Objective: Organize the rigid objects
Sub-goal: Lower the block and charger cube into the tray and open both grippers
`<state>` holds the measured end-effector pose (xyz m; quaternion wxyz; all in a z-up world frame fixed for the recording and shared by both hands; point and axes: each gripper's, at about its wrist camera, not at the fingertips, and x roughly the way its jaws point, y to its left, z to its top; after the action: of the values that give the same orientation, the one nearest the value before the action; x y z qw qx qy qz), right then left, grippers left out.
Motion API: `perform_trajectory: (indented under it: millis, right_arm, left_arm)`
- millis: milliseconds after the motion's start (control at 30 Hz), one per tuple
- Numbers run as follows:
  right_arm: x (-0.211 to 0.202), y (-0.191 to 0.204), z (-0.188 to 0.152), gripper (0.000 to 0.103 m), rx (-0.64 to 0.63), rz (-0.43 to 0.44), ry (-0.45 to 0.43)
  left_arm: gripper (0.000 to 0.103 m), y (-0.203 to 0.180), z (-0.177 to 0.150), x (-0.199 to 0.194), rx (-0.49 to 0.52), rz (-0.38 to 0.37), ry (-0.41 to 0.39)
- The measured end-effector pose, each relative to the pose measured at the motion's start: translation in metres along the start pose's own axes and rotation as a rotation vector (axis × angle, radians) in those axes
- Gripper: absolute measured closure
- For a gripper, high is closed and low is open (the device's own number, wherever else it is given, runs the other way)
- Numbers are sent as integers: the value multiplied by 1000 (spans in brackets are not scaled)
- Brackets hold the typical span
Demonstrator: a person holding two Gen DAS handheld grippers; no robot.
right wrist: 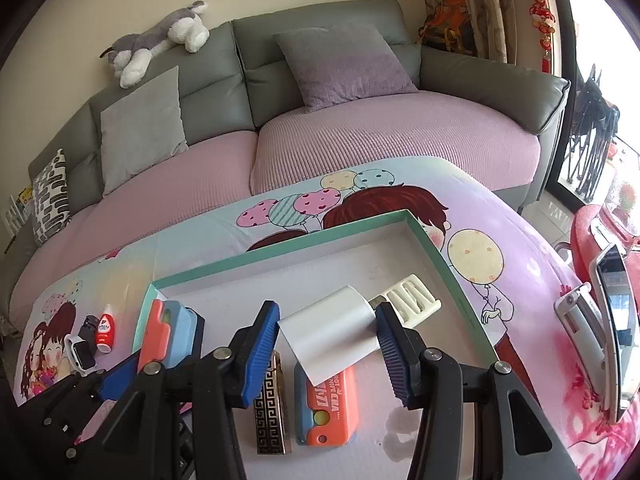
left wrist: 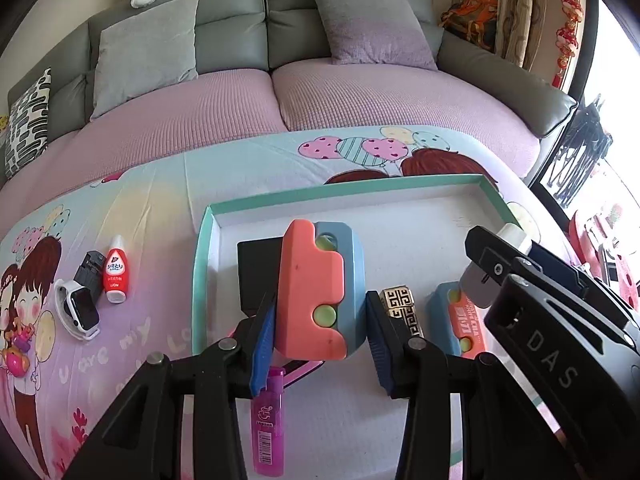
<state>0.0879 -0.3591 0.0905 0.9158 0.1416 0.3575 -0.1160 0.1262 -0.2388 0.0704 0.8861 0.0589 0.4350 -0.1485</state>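
White tray floor (right wrist: 360, 432) lies open rightward; left tool (left wrist: 320, 320) grips coral-blue block (left wrist: 320, 292), right tool (right wrist: 328, 340) grey box (right wrist: 328, 336).

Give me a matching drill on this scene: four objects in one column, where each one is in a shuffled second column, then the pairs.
Objects:
1. white charger block
2. coral and blue toy
3. red bottle
4. gold-patterned lighter

Places:
A. lying on the tray floor
B. between the left gripper fingers
C. on the cartoon cloth, outside the tray
D. between the right gripper fingers

Pairs: 1-D, 2-B, 3-C, 4-A
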Motion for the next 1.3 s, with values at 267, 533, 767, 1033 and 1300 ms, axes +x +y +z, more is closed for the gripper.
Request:
perform_trajectory:
  millis: [267, 533, 767, 1033, 1300]
  right_arm:
    - [4, 4, -2, 50, -27, 2, 27]
    - [8, 7, -4, 48, -41, -4, 52]
    - [9, 8, -4, 48, -32, -3, 71]
    - [1, 10, -1, 47, -37, -12, 52]
    - [-4, 3, 2, 47, 9, -1, 35]
  left_arm:
    - [59, 3, -1, 6, -5, 24, 12]
    - [59, 6, 0, 8, -17, 22, 29]
    - [59, 10, 2, 3, -26, 28, 25]
    - [58, 14, 5, -7, -33, 24, 7]
    - [48, 28, 8, -14, -73, 44, -8]
